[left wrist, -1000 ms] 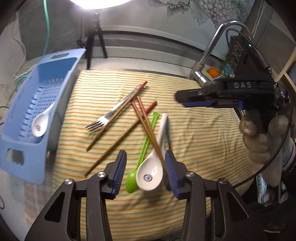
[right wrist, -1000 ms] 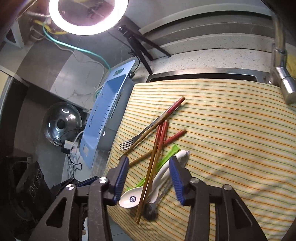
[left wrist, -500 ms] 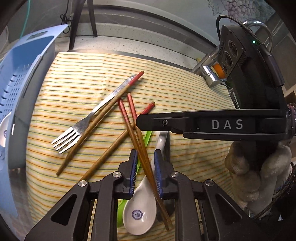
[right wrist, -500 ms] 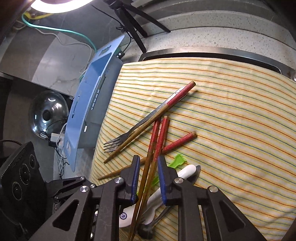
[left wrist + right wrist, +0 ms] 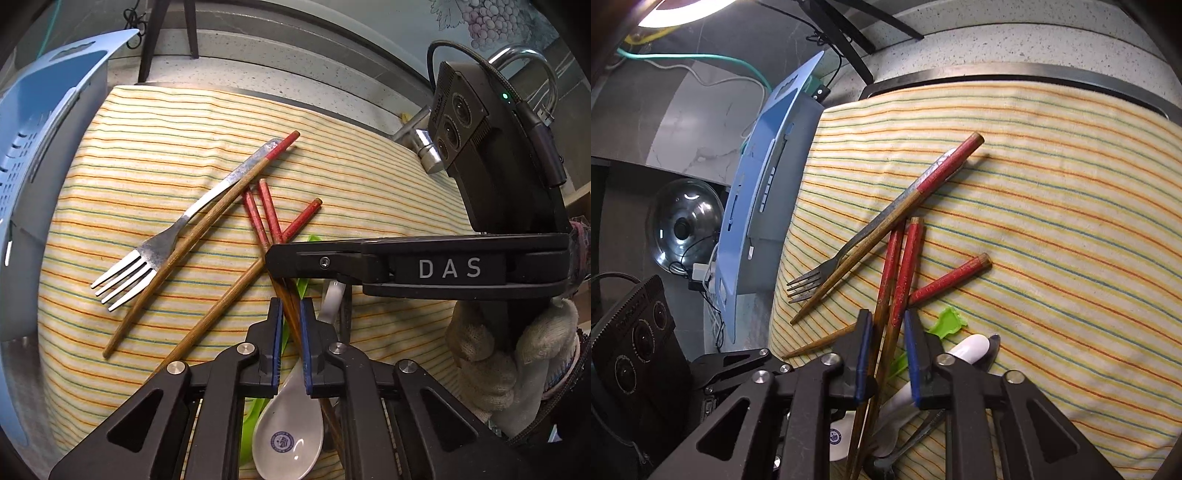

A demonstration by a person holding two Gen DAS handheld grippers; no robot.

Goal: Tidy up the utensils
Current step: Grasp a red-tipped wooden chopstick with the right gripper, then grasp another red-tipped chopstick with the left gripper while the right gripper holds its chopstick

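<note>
My left gripper (image 5: 291, 343) pinches the chopstick pair (image 5: 264, 212) mid-cloth (image 5: 147, 155); my right gripper (image 5: 888, 354) is closing on the same pair. Pulling unevenly could cross them, or drag the white spoon (image 5: 291, 439) beneath.

Left claw (image 5: 291, 341) pinches paired chopsticks (image 5: 266, 218) above white spoon (image 5: 291, 435)

Both grippers: black frames, blue pads, silver screws. Right gripper (image 5: 280, 254) marked "DAS", w/ black cable; hand (image 5: 517, 354) in off-white knit glove.
</note>
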